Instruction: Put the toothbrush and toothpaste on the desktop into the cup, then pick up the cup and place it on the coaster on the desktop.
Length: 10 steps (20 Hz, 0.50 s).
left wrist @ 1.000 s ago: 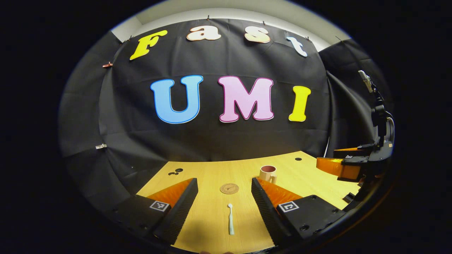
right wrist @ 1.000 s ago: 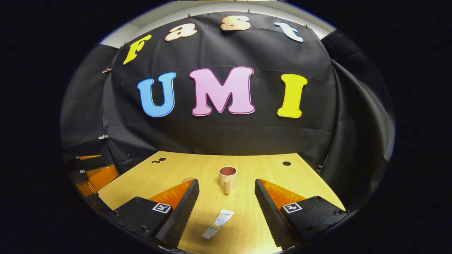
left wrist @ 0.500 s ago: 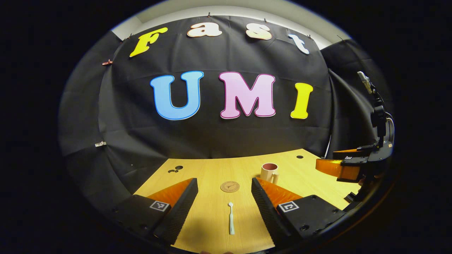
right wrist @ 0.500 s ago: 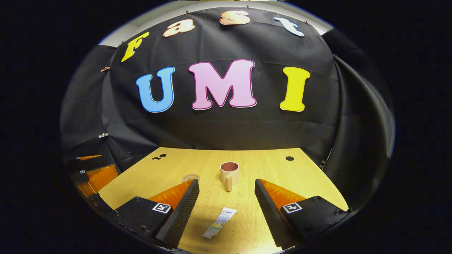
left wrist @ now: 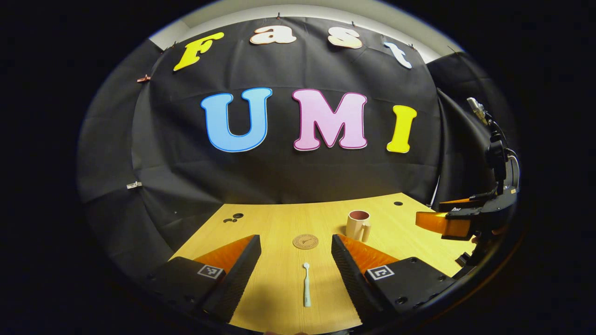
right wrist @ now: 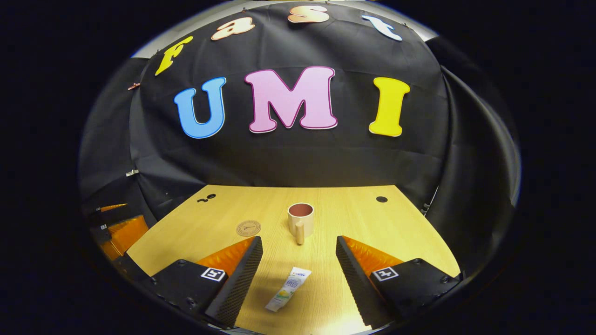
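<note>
While nothing has been picked up, the left gripper view looks along the left gripper (left wrist: 296, 260), whose two fingers stand wide apart and empty above the desktop (left wrist: 274, 223). Lying flat between them at about 6 o'clock is the toothbrush (left wrist: 306, 291), head pointing away toward 12 o'clock, so it lines up with the gap, which looks like a deliberate alignment for a straight descent. Beyond its head sits the coaster (left wrist: 305, 241), and at roughly 1 o'clock from that the cup (left wrist: 358, 225) stands upright, handle turned toward the camera. Far off at 3 o'clock the right gripper (left wrist: 447, 218) hangs level over the desk edge.

From the right gripper view, its fingers are likewise spread with nothing held. Between them at 6 o'clock the toothpaste (right wrist: 288, 296) lies flat, slanted so its far end leans toward 1 o'clock; a slight twist may be needed to close across its width. Straight ahead at 12 o'clock stands the cup (right wrist: 300, 218), open mouth up, ready to receive both items. At 10 o'clock lies the coaster (right wrist: 248, 228), well apart from the cup. At 9 o'clock the left gripper (right wrist: 116, 228) shows at the desk's edge.
</note>
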### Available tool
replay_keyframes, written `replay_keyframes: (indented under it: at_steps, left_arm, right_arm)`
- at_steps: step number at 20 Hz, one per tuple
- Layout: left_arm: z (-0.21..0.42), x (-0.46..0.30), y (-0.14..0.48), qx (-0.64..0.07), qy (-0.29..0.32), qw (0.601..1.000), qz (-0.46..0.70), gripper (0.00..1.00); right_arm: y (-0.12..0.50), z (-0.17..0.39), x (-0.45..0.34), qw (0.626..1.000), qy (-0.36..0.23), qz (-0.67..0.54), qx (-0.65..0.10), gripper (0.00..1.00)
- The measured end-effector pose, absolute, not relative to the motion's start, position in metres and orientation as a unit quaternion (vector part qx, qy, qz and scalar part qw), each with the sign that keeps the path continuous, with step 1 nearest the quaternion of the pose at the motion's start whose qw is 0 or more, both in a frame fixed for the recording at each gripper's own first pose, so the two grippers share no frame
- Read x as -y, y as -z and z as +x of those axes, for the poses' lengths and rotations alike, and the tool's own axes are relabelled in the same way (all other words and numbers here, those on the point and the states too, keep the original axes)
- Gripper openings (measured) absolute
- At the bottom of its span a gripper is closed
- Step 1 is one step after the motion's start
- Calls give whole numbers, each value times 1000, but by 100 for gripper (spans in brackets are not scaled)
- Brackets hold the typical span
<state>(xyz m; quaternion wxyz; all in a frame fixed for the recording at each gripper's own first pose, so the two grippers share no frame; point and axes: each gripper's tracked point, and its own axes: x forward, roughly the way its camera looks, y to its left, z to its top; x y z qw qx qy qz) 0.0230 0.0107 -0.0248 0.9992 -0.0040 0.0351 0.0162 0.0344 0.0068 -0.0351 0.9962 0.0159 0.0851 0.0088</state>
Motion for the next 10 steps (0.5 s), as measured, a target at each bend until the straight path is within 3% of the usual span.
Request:
replay_keyframes:
  at_steps: [10]
  left_arm:
    - [23,-40,55,-77,-79,994,-15,96]
  right_arm:
    - [94,77,-20,979,-19,11,-204,98]
